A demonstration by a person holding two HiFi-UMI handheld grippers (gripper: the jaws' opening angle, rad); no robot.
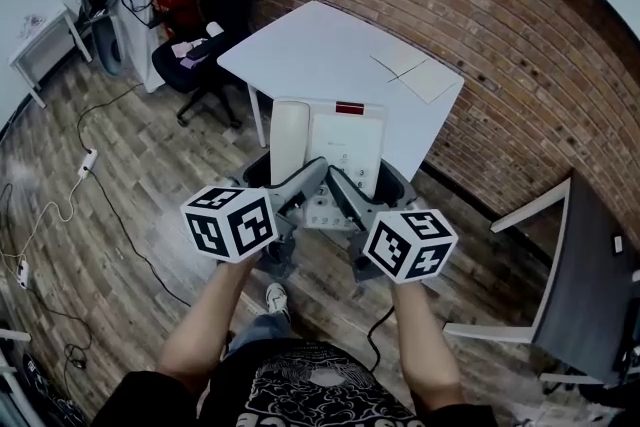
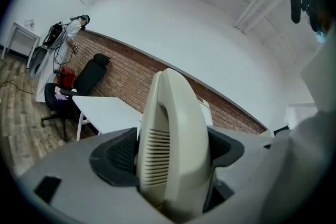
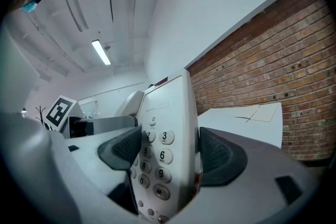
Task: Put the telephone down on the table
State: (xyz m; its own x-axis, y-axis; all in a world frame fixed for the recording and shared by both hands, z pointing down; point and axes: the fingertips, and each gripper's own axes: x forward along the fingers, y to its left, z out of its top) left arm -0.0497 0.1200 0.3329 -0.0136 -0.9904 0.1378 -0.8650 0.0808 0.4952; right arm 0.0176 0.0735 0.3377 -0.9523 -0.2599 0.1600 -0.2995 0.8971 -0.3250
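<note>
The cream push-button telephone (image 1: 335, 150) is up in the air, held by both grippers over the brown wooden floor (image 1: 120, 215). In the head view its far end meets the near edge of the white surface (image 1: 330, 55). I cannot tell if it touches.

Its long side points away from the person, toward the red brick wall (image 1: 480, 5). Its face looks up. The curved cream handset (image 1: 290, 143) lies along its left side. A small dark red strip (image 1: 348, 107) marks its far end.

The left gripper (image 1: 300, 185) has its fingers (image 2: 118, 155) clamped on the near end of the handset. The right gripper (image 1: 350, 200) has its fingers (image 3: 223, 155) clamped on the near end of the key side.

Only the head view shows the whole telephone from above. It also shows pale sheets of paper (image 1: 415, 75) on the surface and a black office chair (image 1: 215, 15) beside it.

Only the left gripper view shows the thin slots (image 2: 155, 157) on the handset's end. There the handset stands tall between the 2 dark pads.

Only the right gripper view shows the round keys (image 3: 164, 137), with 2, 3, 6 and 9 easy to read. It also shows the left gripper's black and white marker cube (image 3: 60, 111) behind the telephone.
</note>
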